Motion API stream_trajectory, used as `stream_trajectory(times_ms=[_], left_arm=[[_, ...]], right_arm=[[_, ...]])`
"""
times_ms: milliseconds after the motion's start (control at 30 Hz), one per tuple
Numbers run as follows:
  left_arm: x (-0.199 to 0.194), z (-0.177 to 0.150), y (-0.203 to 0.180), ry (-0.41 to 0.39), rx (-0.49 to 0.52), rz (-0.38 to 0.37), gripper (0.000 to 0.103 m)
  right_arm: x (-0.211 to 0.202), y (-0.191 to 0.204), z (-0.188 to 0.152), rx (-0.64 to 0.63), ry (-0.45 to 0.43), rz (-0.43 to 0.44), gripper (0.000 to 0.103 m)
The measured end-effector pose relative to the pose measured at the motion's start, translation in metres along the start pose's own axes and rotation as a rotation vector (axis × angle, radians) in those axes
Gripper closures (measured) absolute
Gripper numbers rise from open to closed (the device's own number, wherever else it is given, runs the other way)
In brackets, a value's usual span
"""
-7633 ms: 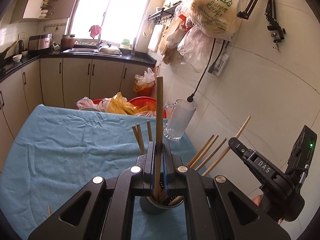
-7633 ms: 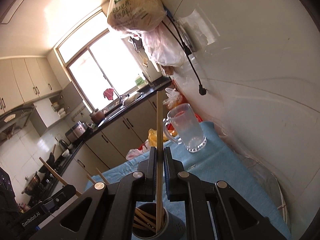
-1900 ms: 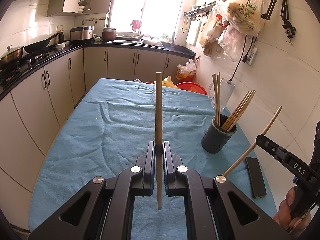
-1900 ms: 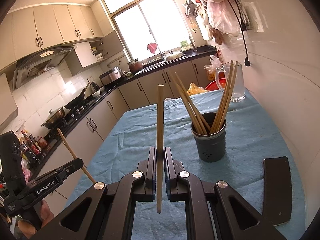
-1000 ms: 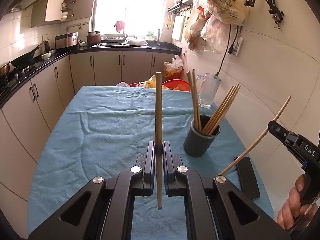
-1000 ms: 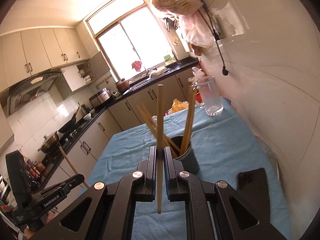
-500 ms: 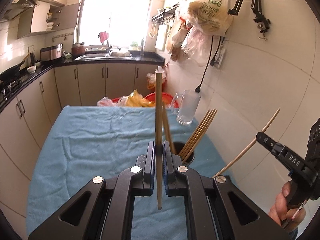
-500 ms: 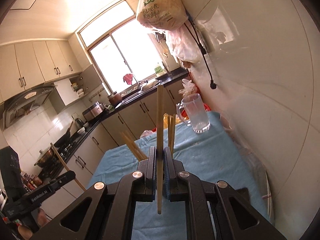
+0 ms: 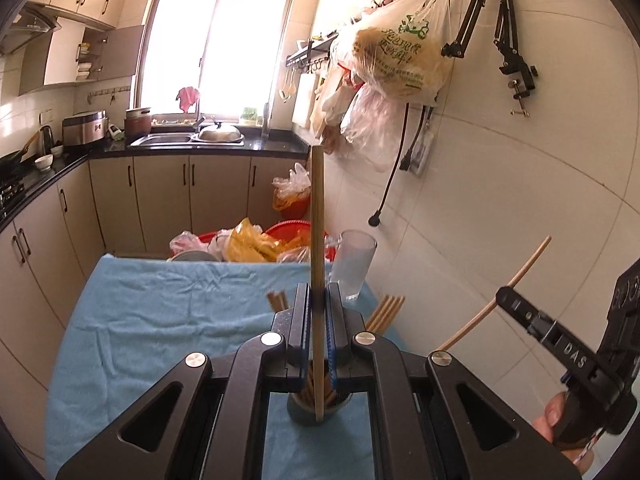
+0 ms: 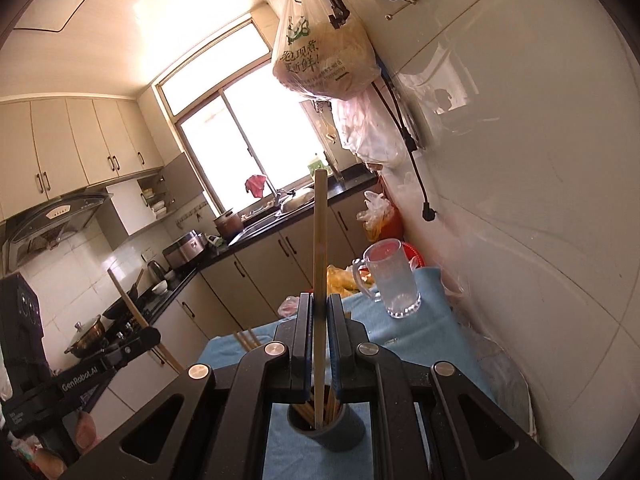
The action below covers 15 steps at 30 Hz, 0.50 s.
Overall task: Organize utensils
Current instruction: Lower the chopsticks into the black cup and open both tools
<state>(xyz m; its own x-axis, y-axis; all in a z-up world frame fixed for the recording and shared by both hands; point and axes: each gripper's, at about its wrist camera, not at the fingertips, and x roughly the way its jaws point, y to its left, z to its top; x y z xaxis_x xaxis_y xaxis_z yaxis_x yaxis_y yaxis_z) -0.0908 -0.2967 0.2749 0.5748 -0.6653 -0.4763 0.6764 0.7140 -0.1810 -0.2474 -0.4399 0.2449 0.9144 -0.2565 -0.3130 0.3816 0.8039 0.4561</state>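
My left gripper (image 9: 318, 300) is shut on an upright wooden chopstick (image 9: 316, 216). Its lower end hangs over the dark grey holder (image 9: 304, 414), which has several chopsticks in it and sits on the blue cloth (image 9: 160, 320). My right gripper (image 10: 319, 308) is shut on another upright chopstick (image 10: 320, 232), whose lower tip shows at the mouth of the holder (image 10: 340, 434). Each view also catches the other tool. The right gripper (image 9: 505, 295) holds its slanted chopstick (image 9: 524, 264) at the right. The left gripper (image 10: 150, 335) carries its chopstick (image 10: 124, 296) at the left.
A clear glass mug (image 10: 394, 286) stands on the cloth beyond the holder, close to the tiled wall (image 9: 500, 184). Behind the table's far edge lie a red basin and plastic bags (image 9: 256, 240). Bags (image 9: 396, 60) and a plug cable (image 9: 376, 220) hang from the wall.
Both grippers rose and moved forward over the table. The holder slid from the middle of each view to beneath the fingers. Each gripper kept its chopstick.
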Motion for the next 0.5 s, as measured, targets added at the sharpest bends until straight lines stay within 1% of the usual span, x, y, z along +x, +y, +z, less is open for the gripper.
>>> stream_trajectory(times_ms=[200,300,500], left_arm=[[0.026,0.004,0.001,0.012,-0.02,-0.015,0.096],[0.04,-0.001,0.004,0.023,-0.025,-0.013,0.096],[0.064,-0.018,0.016,0.061,-0.047,-0.02,0.096]], right_arm=[[0.023,0.001,0.006,-0.002,0.013,-0.003,0.095],[0.035,-0.001,0.004,0.001,0.028,-0.005,0.095],[0.062,-0.003,-0.013,-0.001,0.084,-0.015,0.095]])
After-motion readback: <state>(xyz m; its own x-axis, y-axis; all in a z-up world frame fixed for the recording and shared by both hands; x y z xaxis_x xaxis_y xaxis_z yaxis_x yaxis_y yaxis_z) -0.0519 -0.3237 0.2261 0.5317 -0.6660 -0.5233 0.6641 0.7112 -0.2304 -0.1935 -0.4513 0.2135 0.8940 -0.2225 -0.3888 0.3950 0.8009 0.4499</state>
